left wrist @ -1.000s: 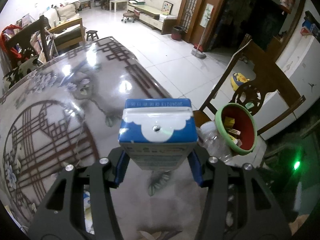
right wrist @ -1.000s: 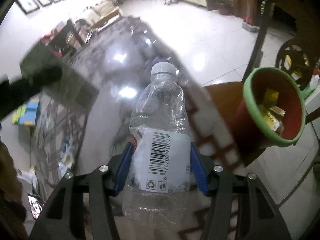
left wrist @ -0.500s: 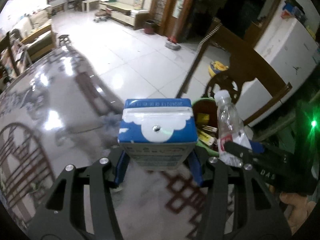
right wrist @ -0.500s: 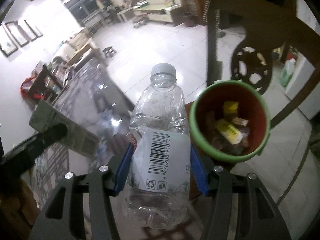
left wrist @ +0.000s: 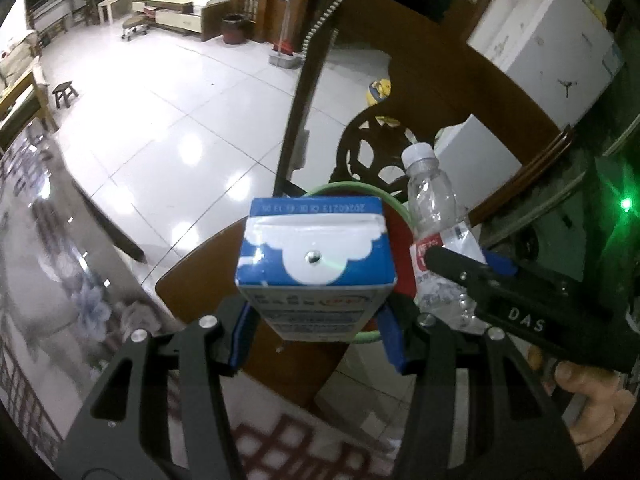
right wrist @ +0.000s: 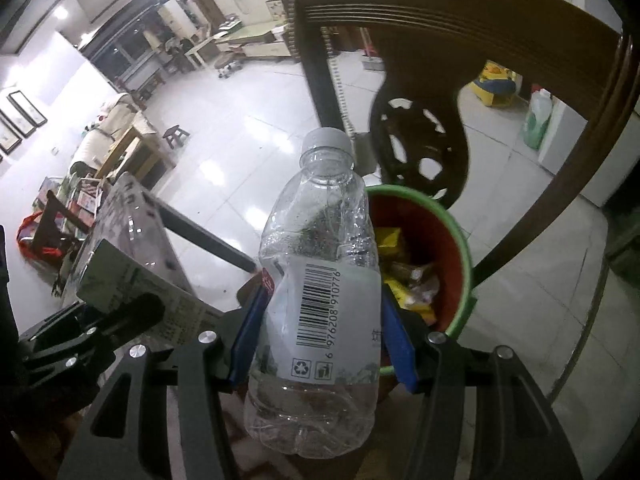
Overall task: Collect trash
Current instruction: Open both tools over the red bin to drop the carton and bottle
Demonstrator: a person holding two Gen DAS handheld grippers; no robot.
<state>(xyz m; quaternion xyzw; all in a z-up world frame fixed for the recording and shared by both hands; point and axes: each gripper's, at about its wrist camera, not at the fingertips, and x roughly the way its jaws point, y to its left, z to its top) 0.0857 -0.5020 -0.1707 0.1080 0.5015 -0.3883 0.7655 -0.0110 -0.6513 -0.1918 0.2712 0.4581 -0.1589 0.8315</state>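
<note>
My left gripper [left wrist: 316, 332] is shut on a blue and white milk carton [left wrist: 314, 268] and holds it in front of the green-rimmed red trash bin [left wrist: 344, 189]. My right gripper [right wrist: 320, 344] is shut on a clear plastic water bottle [right wrist: 320, 280] and holds it upright at the near left rim of the same bin [right wrist: 460, 248], which contains yellow wrappers. The bottle [left wrist: 434, 216] and the right gripper [left wrist: 464, 276] also show at the right of the left wrist view. The carton [right wrist: 132, 284] and the left gripper show at the left of the right wrist view.
The bin stands on the seat of a dark wooden chair [right wrist: 440, 28], whose carved back rises behind it. The glossy patterned table edge [left wrist: 52, 248] lies to the left. White tiled floor [left wrist: 180, 112] stretches beyond. A white fridge [left wrist: 548, 48] stands at the right.
Both grippers have moved off the table toward the bin with their loads. The bin now sits directly behind the carton and beside the bottle.
</note>
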